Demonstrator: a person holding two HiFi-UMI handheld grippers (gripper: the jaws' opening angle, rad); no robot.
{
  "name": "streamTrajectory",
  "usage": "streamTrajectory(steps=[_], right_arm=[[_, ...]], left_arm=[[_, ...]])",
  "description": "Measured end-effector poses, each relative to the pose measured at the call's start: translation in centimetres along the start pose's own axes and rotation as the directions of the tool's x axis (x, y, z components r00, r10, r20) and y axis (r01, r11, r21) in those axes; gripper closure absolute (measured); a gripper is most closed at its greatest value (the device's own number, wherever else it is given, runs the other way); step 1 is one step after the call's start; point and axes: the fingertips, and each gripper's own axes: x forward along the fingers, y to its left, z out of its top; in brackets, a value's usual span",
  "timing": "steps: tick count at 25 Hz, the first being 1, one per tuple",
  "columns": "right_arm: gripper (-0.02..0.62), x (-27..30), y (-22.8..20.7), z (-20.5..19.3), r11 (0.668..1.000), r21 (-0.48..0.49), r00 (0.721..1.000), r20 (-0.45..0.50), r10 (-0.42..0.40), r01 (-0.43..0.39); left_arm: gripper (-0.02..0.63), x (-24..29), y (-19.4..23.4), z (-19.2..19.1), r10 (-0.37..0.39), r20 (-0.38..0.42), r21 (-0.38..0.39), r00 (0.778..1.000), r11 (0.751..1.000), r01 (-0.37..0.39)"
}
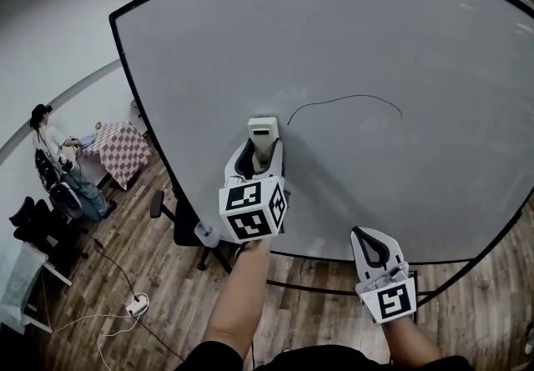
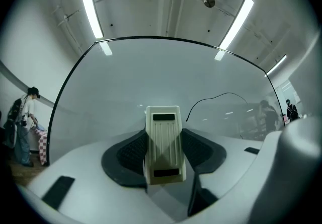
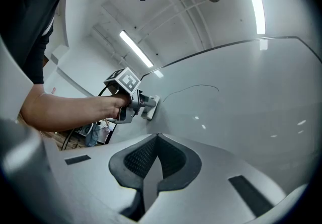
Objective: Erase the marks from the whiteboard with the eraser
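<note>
Your left gripper [image 2: 164, 153] pinched the eraser [image 1: 263, 135] between its jaws and held it against the whiteboard [image 1: 359, 36], just left of the thin curved line [image 1: 344, 97]. Your right gripper [image 1: 370, 243] hung lower, near the board's bottom edge, with its jaws pressed together on nothing.

The whiteboard [image 1: 400, 44] is pale grey-white inside a thin black frame, with one thin black curved line [image 1: 342, 99] across it. The eraser [image 1: 263, 129] is cream with a ribbed back. The left gripper [image 1: 263, 146] and right gripper [image 1: 371, 244] are white, with black textured jaw pads and black-and-white square markers. The floor [image 1: 142, 261] is brown wood planking. At far left, a tablecloth [image 1: 117, 148] is red-and-white checked.
</note>
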Motion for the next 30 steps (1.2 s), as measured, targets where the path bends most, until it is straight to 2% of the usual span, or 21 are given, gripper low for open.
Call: streamTrajectory(steps=[3, 10, 15, 19, 23, 27, 30], right_arm=[[0.577, -0.3, -0.4, 0.4, 1.000, 0.001, 1.000, 0.018, 0.003, -0.003], [0.577, -0.5, -1.0, 0.2, 1.000, 0.014, 1.000, 0.029, 0.005, -0.006], [0.577, -0.5, -1.0, 0.6, 1.000, 0.011, 0.999, 0.041, 0.007, -0.007], [0.577, -0.5, -1.0, 0.0, 1.000, -0.004, 0.999, 0.045, 0.004, -0.004], [0.577, -0.9, -1.6, -0.2, 1.000, 0.025, 0.999, 0.042, -0.014, 0.013], [0.577, -1.5, -1.7, 0.5, 0.999, -0.031, 0.998, 0.052, -0.025, 0.026], [0.577, -1.6, -1.7, 0.7, 0.999, -0.029, 0.997, 0.069, -0.029, 0.031]], left_arm=[[0.368, 0.0, -0.5, 0.4, -0.001, 0.011, -0.041, 1.000, 0.999, 0.001], [0.368, 0.4, -1.2, 0.6, 0.002, 0.021, -0.059, 1.000, 0.998, -0.001], [0.368, 0.8, -1.5, 1.3, -0.017, 0.035, -0.127, 0.999, 0.992, 0.021], [0.368, 1.0, -1.8, 1.6, -0.020, 0.060, -0.140, 0.998, 0.990, 0.029], [0.368, 1.0, -2.5, 2.2, -0.029, 0.086, -0.154, 0.996, 0.987, 0.042], [0.368, 1.0, -3.3, 2.6, -0.031, 0.092, -0.166, 0.995, 0.985, 0.046], [0.368, 1.1, -3.9, 3.0, -0.039, 0.102, -0.160, 0.994, 0.986, 0.055]])
